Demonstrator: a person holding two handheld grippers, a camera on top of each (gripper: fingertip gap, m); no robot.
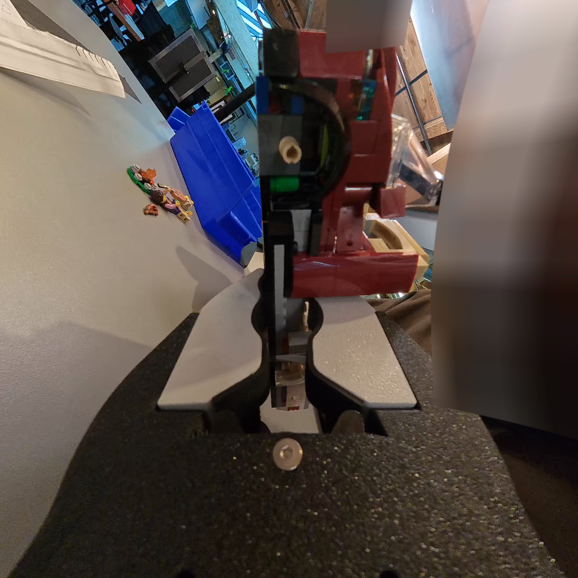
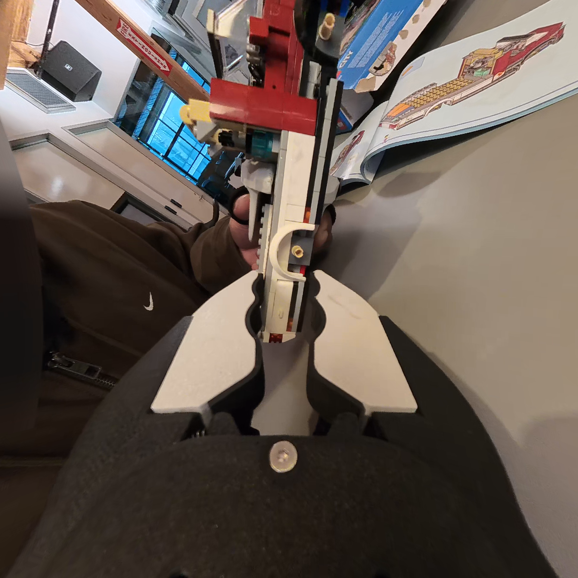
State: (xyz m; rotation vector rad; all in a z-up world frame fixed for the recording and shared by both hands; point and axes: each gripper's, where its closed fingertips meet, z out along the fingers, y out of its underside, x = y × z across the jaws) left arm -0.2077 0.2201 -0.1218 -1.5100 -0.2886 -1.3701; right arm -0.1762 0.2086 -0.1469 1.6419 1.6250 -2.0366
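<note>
A long toy brick model (image 1: 341,175), dark red with black and grey edges, ran up the middle of both frames, held off the grey table (image 1: 78,281). The left gripper (image 1: 286,312) was closed narrowly on the model's black and grey end, both fingers pressing its sides. The right gripper (image 2: 286,300) stood slightly open around the white end of the same model (image 2: 291,187); its left pad touched, but a thin gap showed on the right. A blue bin (image 1: 212,181) and small toy figures (image 1: 165,194) lay at middle left. An open instruction booklet (image 2: 453,90) lay at upper right.
</note>
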